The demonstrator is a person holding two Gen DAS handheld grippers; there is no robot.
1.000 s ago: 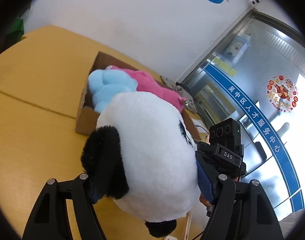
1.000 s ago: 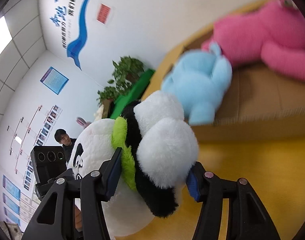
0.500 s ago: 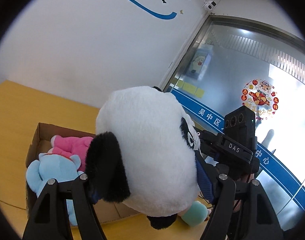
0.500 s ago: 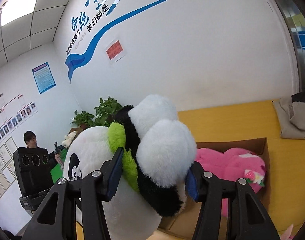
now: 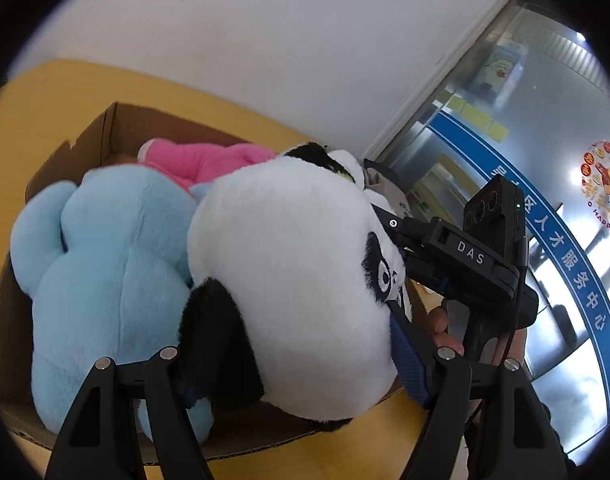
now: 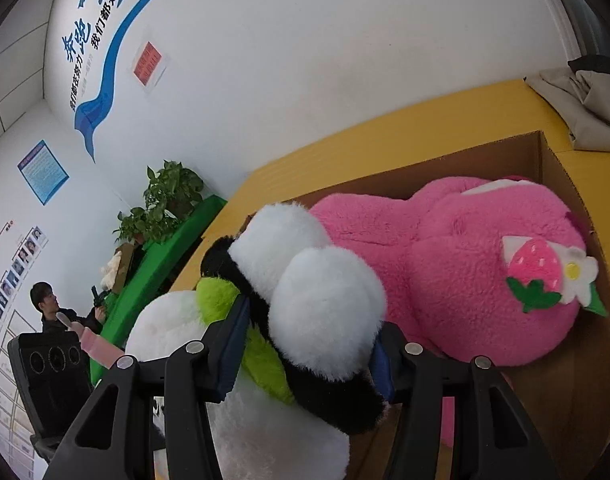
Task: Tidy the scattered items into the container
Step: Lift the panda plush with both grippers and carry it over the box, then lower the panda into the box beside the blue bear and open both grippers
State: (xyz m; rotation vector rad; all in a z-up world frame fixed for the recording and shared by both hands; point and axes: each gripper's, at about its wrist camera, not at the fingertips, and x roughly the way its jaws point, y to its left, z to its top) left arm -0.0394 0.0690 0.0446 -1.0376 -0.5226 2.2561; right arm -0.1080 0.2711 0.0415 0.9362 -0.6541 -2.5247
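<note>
Both claws grip one big panda plush [image 5: 289, 280] and hold it over the cardboard box [image 5: 105, 128], which sits on the yellow desk [image 5: 37, 112]. The left claw [image 5: 305, 364] is clamped across the panda's head, one pad behind the black ear, the other against the cheek by the eye. The right claw [image 6: 305, 344] is pinching the panda's white paw and black limb, its pads pressed into the fur on both sides.

Taking the box as landmark: a blue plush [image 5: 105, 264] fills its near-left part and a pink plush [image 6: 465, 272] with a strawberry patch lies along its far side, so little bare floor shows, only a strip at the box's right end.

The main risk, as I judge it, is that the panda has no free space to drop into. Released here, it would likely settle on top of the blue and pink toys, ride above the rim and roll out over the near wall onto the desk. Pressing it down could bow the thin cardboard walls or shove the box along the desk. An uneven release is another hazard: if one claw lets go first, the soft body swings from the other and may tip outside the box.
</note>
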